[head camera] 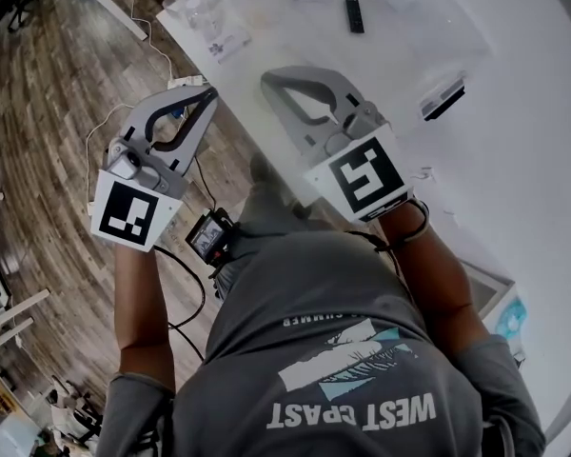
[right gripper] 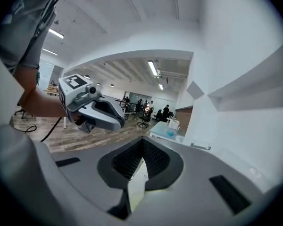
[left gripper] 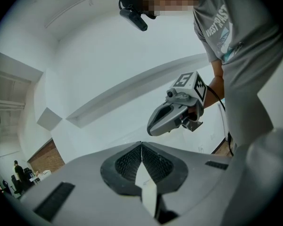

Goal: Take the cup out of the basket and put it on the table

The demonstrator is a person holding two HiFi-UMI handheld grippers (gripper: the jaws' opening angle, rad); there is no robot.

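No basket shows in any view, and I cannot pick out the cup with certainty. A clear plastic item (head camera: pixel 198 6) lies at the far left end of the white table (head camera: pixel 514 160); what it is I cannot tell. My left gripper (head camera: pixel 207 93) is held over the wood floor, left of the table, jaws shut with nothing between them. My right gripper (head camera: pixel 266 79) hovers over the table's near edge, also shut and empty. Both gripper views tilt upward at walls and ceiling. The left gripper (left gripper: pixel 141 146) sees the right gripper (left gripper: pixel 174 114); the right gripper (right gripper: pixel 142 144) sees the left gripper (right gripper: pixel 92 108).
A black remote (head camera: pixel 355 14), a sheet of paper (head camera: pixel 226 41) and a dark-edged flat object (head camera: pixel 444 98) lie on the table. A white box (head camera: pixel 490 288) stands at the lower right. Cables and a power strip (head camera: pixel 186 82) lie on the floor. Distant people and desks (right gripper: pixel 146 112) fill the room.
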